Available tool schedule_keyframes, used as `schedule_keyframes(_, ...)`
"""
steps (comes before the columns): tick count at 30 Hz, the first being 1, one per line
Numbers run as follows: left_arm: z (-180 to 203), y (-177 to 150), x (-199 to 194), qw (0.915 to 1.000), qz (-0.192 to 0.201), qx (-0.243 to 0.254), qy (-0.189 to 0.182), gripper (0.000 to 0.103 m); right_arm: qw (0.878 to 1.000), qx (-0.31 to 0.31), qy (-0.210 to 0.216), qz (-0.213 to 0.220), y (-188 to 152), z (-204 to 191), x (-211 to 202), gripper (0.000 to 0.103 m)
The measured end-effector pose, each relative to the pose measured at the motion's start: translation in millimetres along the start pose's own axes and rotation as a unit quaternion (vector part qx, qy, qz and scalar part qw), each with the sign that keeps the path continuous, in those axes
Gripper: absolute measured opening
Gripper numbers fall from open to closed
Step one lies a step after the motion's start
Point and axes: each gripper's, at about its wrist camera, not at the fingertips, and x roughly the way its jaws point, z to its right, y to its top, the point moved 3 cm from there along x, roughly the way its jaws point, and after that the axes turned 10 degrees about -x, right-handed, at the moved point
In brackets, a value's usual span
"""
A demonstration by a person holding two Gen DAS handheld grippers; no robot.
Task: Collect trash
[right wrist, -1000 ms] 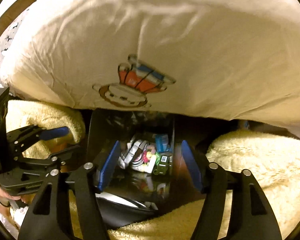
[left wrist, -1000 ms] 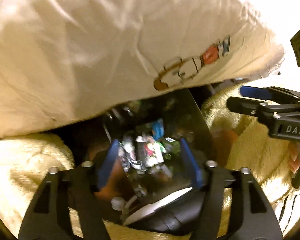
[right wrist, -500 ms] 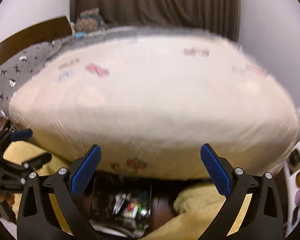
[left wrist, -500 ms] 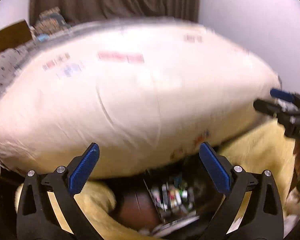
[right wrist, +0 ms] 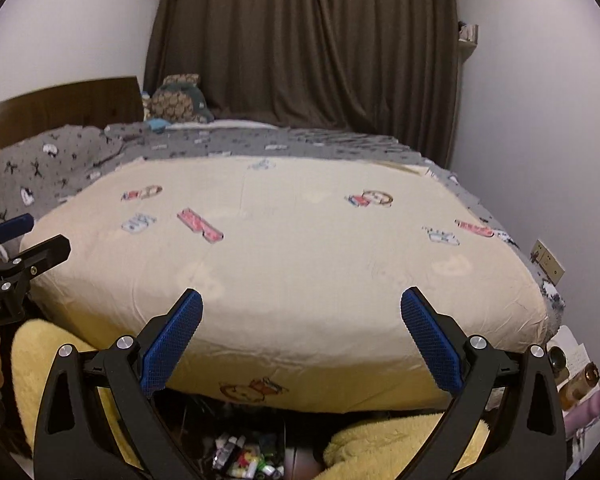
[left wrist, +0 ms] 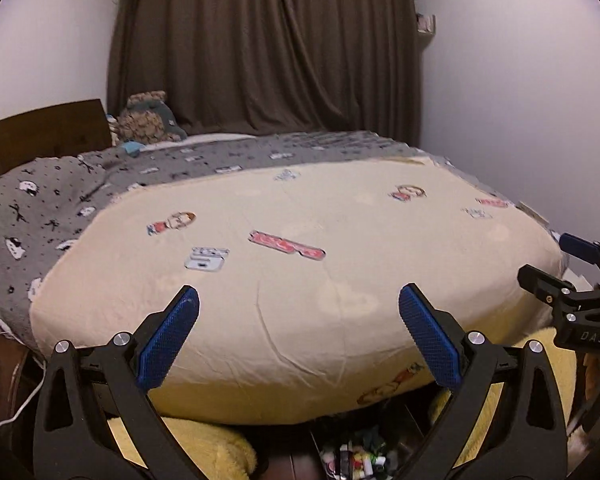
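Note:
A heap of small colourful trash lies in a dark container at the foot of the bed, low between yellow fluffy cloth; it also shows in the right wrist view. My left gripper is open and empty, raised above the trash and facing the cream bedspread. My right gripper is open and empty at a similar height. The right gripper also shows at the right edge of the left wrist view; the left gripper shows at the left edge of the right wrist view.
A bed with a cream cartoon-print cover and a grey patterned blanket fills the view. Yellow fluffy cloth lies on both sides of the container. Dark curtains, a wooden headboard, a plush toy. Bottles stand at the right.
Both grippers have lifted and tilted up from close over the trash container, so the views now look across the bed top. Both jaws have opened wider. Nothing was taken hold of.

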Motion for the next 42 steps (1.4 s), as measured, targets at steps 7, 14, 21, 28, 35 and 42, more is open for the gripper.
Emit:
schedule_keyframes(7,0.6,7.4,-9.7,0.9998,0.016,-0.004,0.012,0.095,1.000,0.013,0.003,0.012,5.4,1.6,-7.1,0.100)
schedule_keyframes(14,-4.3,8.5,-15.6,0.9995,0.023,-0.011,0.016,0.095,1.000,0.017,0.002,0.022,8.8,0.8,-13.2,0.100)
schedule_keyframes(21,-4.2,8.7,-19.1,0.9994,0.031,-0.009,0.015,0.095,0.999,0.017,0.004,0.028,10.6,-0.5,-17.7,0.100)
schedule_keyframes(28,-4.7,9.7,-21.6,0.9992,0.034,-0.013,0.014,0.095,0.999,0.017,0.005,0.033,11.7,-1.4,-20.0,0.100)
schedule_keyframes(35,-4.5,11.8,-25.1,0.9989,0.041,-0.017,0.015,0.095,0.999,0.017,0.005,0.035,13.7,-3.2,-21.2,0.100)
schedule_keyframes(42,-4.2,11.4,-25.0,0.9989,0.041,-0.017,0.016,0.095,0.999,0.019,0.004,0.036,14.4,-3.5,-22.0,0.100)
